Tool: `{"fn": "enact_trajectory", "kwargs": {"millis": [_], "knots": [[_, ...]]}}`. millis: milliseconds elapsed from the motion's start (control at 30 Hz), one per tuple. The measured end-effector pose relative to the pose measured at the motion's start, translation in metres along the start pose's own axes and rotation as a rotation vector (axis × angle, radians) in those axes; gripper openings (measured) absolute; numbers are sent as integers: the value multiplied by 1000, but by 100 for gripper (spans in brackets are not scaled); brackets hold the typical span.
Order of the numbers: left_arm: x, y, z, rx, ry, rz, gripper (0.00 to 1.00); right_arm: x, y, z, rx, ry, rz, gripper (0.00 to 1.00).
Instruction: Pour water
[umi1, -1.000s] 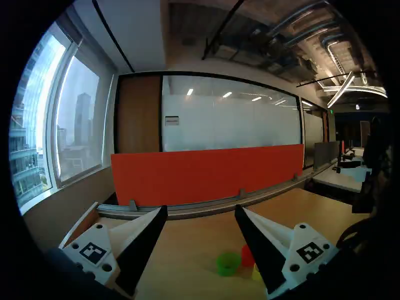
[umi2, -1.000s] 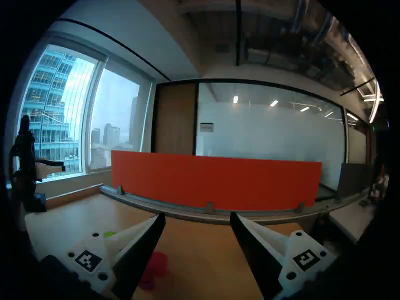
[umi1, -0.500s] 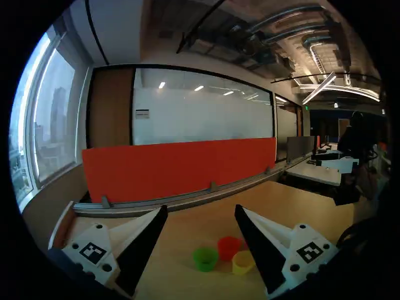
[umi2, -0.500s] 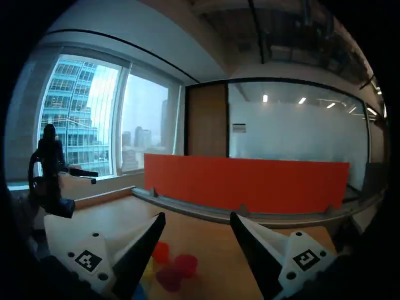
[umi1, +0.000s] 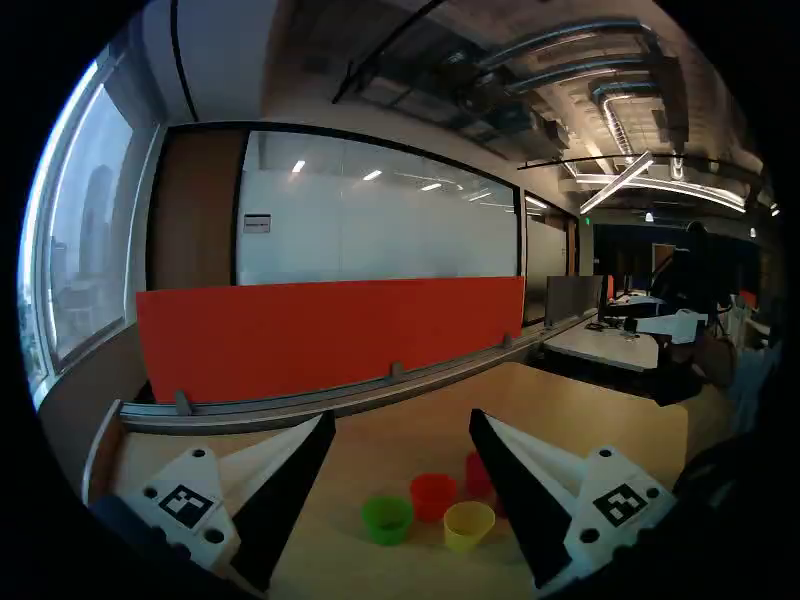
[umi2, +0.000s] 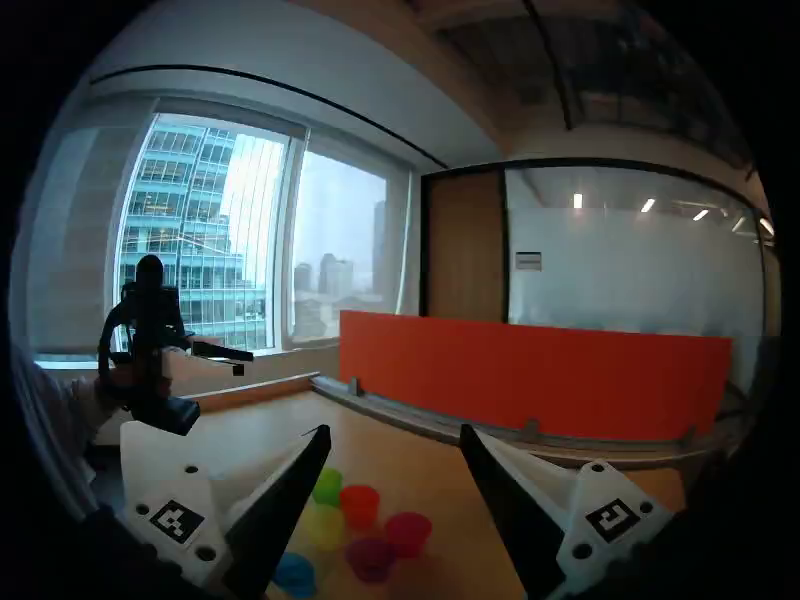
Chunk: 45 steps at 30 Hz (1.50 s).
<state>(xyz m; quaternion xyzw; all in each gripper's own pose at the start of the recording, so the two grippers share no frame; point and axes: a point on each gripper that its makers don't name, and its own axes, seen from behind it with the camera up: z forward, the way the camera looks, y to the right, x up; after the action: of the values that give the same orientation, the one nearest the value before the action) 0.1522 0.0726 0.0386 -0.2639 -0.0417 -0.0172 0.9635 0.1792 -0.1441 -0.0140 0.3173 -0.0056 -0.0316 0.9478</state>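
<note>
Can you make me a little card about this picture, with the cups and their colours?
Place: table with an orange divider behind
Cups: green cup, red cup, yellow cup, pink cup, purple cup, blue cup, clustered together
Left hand-held gripper: open, empty
Right hand-held gripper: open, empty
</note>
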Motion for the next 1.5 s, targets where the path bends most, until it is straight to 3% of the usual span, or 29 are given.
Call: {"fn": "enact_trajectory", "kwargs": {"millis": [367,600,867,1500], "knots": [[-18,-6,5,-23,-48,36,100,-14,-27,4,104,-57,-21,100],[-31,-8,6,-52,-71,30,100,-36,-51,4,198,-127,-51,100],[-49,-15,10,-65,-101,25,100,-52,-61,3,247,-160,-68,100],[-110,-8,26,-110,-200,78,100,-116,-78,9,347,-284,-126,100]]}}
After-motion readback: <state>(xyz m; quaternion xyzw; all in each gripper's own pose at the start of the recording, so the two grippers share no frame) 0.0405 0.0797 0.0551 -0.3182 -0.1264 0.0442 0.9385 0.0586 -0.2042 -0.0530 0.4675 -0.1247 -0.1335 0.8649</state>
